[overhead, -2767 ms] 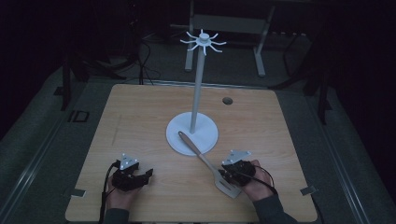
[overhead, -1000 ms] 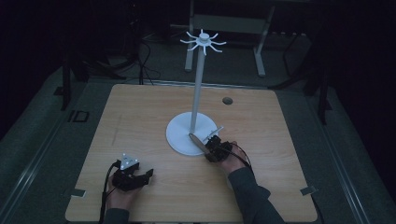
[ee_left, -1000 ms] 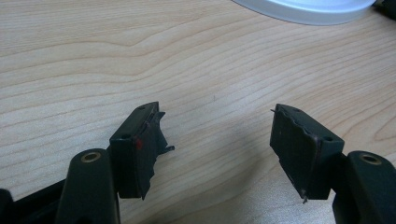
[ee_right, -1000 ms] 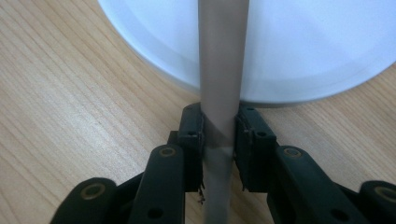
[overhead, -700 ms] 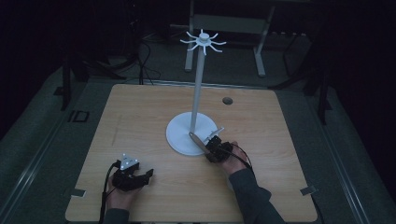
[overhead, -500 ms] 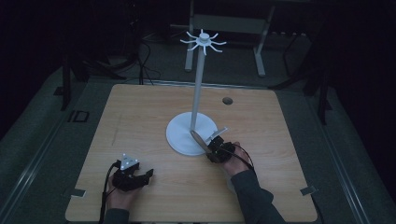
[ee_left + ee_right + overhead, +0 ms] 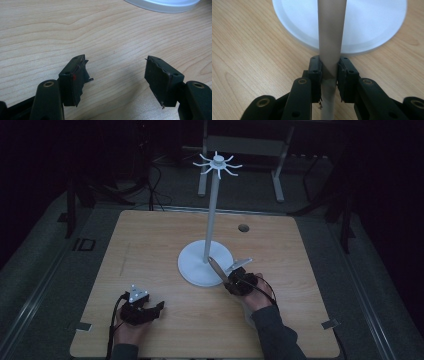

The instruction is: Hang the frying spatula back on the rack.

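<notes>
Right gripper view, right tongs (image 7: 329, 75) clamped on spatula handle (image 7: 331, 37), left tongs (image 7: 117, 80) wide apart, empty.

The table (image 7: 150, 245) is pale wood with a wavy darker grain. The stand (image 7: 205, 265), at the frame's centre, is white throughout. The spatula handle (image 7: 331, 37) is greyish beige. Both the left gripper (image 7: 116, 72) and right gripper (image 7: 329, 75) are black, with brass-coloured rivets.
</notes>
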Demonstrator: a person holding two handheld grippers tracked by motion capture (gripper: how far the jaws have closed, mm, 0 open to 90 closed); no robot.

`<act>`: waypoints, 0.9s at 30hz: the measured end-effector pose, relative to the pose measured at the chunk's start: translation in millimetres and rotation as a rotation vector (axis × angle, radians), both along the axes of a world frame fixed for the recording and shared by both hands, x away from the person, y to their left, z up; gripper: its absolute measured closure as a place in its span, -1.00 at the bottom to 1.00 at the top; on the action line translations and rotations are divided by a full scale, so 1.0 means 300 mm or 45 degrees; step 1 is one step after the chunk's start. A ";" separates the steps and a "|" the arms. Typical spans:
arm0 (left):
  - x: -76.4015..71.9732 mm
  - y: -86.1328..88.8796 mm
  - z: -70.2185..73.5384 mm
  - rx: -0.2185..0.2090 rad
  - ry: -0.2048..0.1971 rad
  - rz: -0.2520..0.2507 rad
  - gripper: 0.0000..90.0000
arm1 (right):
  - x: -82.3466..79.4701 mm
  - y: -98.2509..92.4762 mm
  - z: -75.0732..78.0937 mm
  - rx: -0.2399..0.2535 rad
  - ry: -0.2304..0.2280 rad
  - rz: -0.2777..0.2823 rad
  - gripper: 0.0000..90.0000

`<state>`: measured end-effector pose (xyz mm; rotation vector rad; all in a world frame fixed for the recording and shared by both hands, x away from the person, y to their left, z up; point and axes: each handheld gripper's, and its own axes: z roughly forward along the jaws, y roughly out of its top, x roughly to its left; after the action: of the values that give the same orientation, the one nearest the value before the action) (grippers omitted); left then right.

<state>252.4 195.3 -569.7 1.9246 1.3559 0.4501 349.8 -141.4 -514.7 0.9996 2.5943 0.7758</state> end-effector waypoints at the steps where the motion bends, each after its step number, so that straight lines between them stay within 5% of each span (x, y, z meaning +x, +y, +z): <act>1: 0.000 0.000 0.000 0.000 -0.001 0.000 -0.24 | -0.001 -0.005 0.007 0.007 -0.010 -0.004 0.66; 27: 0.000 -0.004 0.000 0.004 -0.002 0.003 -0.25 | -0.014 -0.065 0.156 0.194 -0.236 -0.037 0.66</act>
<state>252.4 194.0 -569.7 1.9250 1.3574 0.4545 345.6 -160.9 -467.8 0.9551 2.3878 1.0203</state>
